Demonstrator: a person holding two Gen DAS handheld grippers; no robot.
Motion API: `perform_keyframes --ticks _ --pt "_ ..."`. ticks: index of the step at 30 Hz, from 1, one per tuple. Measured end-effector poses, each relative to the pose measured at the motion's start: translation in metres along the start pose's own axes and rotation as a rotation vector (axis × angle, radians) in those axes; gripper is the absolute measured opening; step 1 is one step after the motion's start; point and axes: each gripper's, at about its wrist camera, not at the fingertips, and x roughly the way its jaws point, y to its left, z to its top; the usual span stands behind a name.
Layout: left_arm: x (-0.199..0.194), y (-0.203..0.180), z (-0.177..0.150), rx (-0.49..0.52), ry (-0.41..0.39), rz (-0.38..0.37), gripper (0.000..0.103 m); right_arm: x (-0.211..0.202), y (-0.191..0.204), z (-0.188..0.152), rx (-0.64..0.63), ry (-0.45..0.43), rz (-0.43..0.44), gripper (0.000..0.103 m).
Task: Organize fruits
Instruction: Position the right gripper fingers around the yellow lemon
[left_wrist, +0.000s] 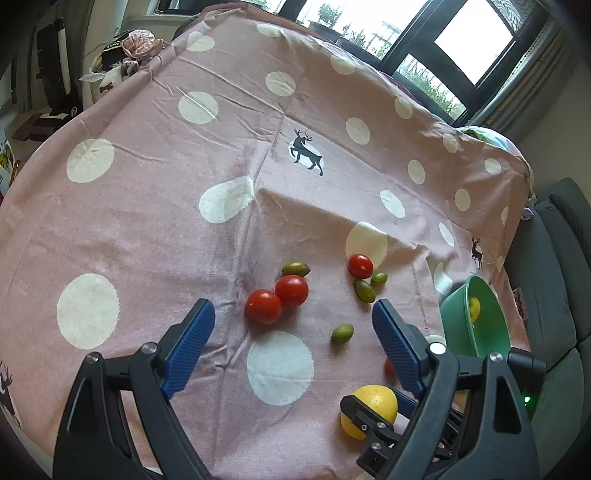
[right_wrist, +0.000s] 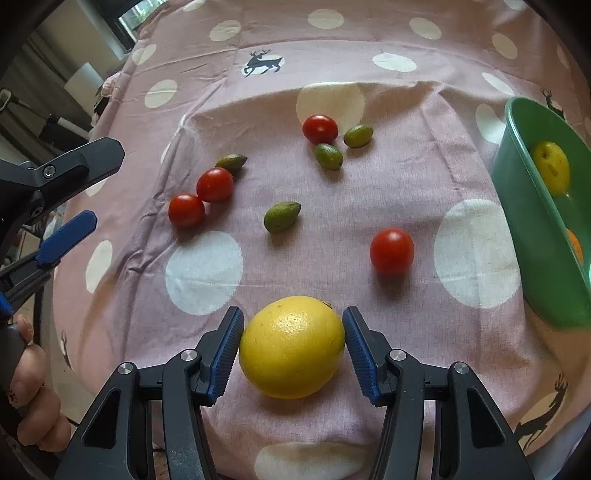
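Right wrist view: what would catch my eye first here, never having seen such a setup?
The big yellow citrus fruit low in the middle, sitting between the blue pads of the right gripper, which touch or nearly touch its sides. Beyond it, red cherry tomatoes and small green fruits lie scattered on the pink polka-dot cloth. At the right edge stands a green bowl holding a yellow fruit.

Bright dark-framed windows (left_wrist: 443, 44) behind — grey sofa (left_wrist: 554, 280) alongside.

Pink cloth (right_wrist: 369, 192) showing white polka dots and dark deer, yellow round citrus (right_wrist: 291, 347), red tomatoes (right_wrist: 391, 251), green bowl (right_wrist: 528, 221), blue-padded claw (right_wrist: 291, 350)
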Motion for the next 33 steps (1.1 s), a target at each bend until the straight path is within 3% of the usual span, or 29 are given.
perform_keyframes --ticks 10,20,29,33 --pt "-0.001 0.014 0.001 0.011 0.005 0.038 0.087 -0.001 -0.009 0.024 0.128 -0.077 0.085 0.056" --pt "0.006 0.029 0.001 0.003 0.037 0.099 0.087 0.009 0.006 0.045 0.146 -0.118 0.111 0.051" --pt "0.020 0.001 -0.010 0.076 0.093 0.014 0.086 -0.009 -0.032 0.043 0.295 -0.187 0.207 0.051" --pt "0.030 -0.016 -0.019 0.112 0.144 -0.051 0.077 -0.010 -0.044 0.042 0.329 -0.180 0.231 0.051"
